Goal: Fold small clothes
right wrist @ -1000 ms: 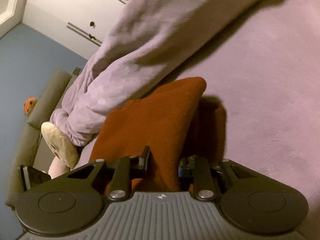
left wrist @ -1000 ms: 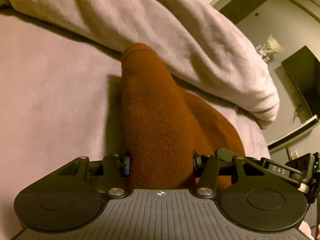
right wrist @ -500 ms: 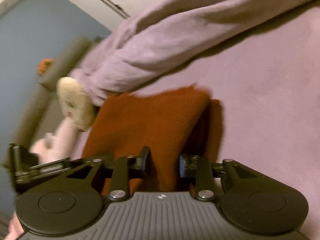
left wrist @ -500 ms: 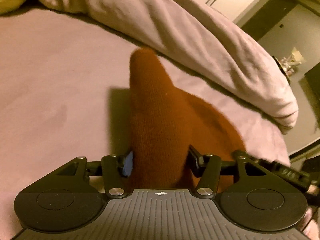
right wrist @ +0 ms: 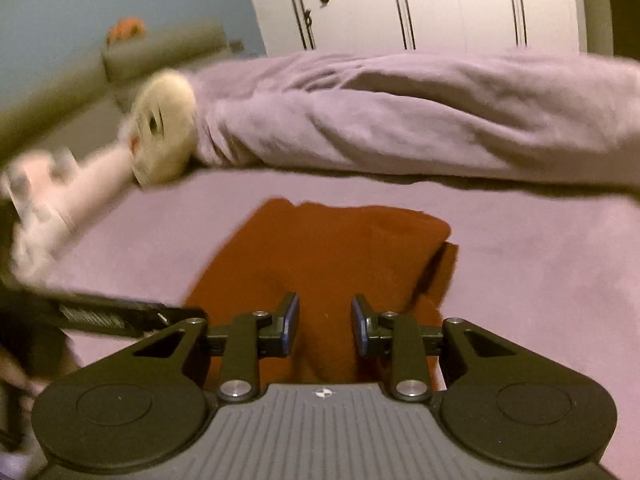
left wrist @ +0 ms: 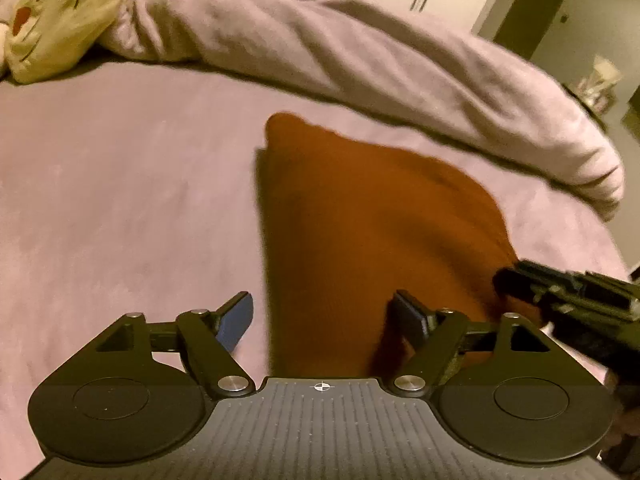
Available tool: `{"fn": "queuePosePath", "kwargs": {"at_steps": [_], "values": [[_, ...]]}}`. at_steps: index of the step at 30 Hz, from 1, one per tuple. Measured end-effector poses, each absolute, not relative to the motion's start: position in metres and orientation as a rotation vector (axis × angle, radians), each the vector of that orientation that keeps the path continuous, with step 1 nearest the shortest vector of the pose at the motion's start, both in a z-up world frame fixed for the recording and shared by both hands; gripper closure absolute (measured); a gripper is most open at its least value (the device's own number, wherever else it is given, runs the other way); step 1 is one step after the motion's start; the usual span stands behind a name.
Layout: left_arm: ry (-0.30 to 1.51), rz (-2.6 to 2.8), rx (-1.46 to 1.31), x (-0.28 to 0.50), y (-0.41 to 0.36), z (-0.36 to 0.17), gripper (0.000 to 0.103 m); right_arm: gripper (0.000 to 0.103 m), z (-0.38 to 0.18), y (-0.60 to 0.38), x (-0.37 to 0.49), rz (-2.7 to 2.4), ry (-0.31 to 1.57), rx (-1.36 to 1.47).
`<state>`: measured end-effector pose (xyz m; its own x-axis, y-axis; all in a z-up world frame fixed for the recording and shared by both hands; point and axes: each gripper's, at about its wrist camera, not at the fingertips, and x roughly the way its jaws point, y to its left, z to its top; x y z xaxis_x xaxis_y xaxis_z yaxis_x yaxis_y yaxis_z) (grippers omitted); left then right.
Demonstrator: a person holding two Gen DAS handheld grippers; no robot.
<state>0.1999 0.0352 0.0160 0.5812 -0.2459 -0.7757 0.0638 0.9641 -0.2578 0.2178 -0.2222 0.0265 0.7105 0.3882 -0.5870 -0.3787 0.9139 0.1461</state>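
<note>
Left gripper [left wrist: 322, 322] spreading, blue pads [left wrist: 237, 322] pulling clear of the rust knit [left wrist: 360, 220] on both sides, cloth between them but unpinched. Right gripper [right wrist: 325, 326] narrowing, pads [right wrist: 291, 324] standing to either side of a raised fold of the same knit; hard to tell whether pressing it yet, a sliver of cloth showing free at each pad.

Beyond the fingers: knit lying on the mauve bedsheet [left wrist: 120, 200], folded over, one layer on another, a lower edge peeking out at its right side in the right view. Far corner of the knit pointing toward the rumpled duvet [left wrist: 360, 52], near it but apart. Right gripper's black body poking in at the knit's right edge in the left view.

Past the duvet from the knit: white wardrobe doors [right wrist: 440, 0]. At the duvet's left end, a cream plush toy [left wrist: 60, 12], face showing. Everything blurred on the right view's left side.
</note>
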Motion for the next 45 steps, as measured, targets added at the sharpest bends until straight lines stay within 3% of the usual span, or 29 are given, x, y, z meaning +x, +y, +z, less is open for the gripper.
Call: {"fn": "queuePosePath", "kwargs": {"at_steps": [5,7,22,29,35,38,45], "values": [[0.977,-0.152,-0.123,0.196,0.017,0.008,0.008,0.077,-0.012,-0.237,0.222,0.301,0.735,-0.015],[0.961,-0.128,-0.095,0.194,0.01,0.012,0.008,0.072,-0.009,-0.245,0.221,0.283,0.756,0.032],[0.867,-0.001,0.033,0.21,-0.003,0.039,0.007,0.072,0.032,-0.216,0.216,0.28,0.677,-0.076],[0.898,-0.004,0.087,0.242,-0.015,0.017,0.002,0.071,0.009,-0.193,0.254,0.221,0.691,-0.243],[0.9,-0.007,0.118,0.254,-0.021,0.001,0.0,0.063,-0.01,-0.199,0.263,0.173,0.691,-0.293],[0.908,-0.005,0.102,0.248,-0.015,0.007,0.0,0.053,-0.01,-0.2,0.262,0.153,0.683,-0.292],[0.895,0.043,-0.064,0.176,0.018,0.031,0.0,0.049,0.02,-0.223,0.208,0.168,0.662,-0.147]]}}
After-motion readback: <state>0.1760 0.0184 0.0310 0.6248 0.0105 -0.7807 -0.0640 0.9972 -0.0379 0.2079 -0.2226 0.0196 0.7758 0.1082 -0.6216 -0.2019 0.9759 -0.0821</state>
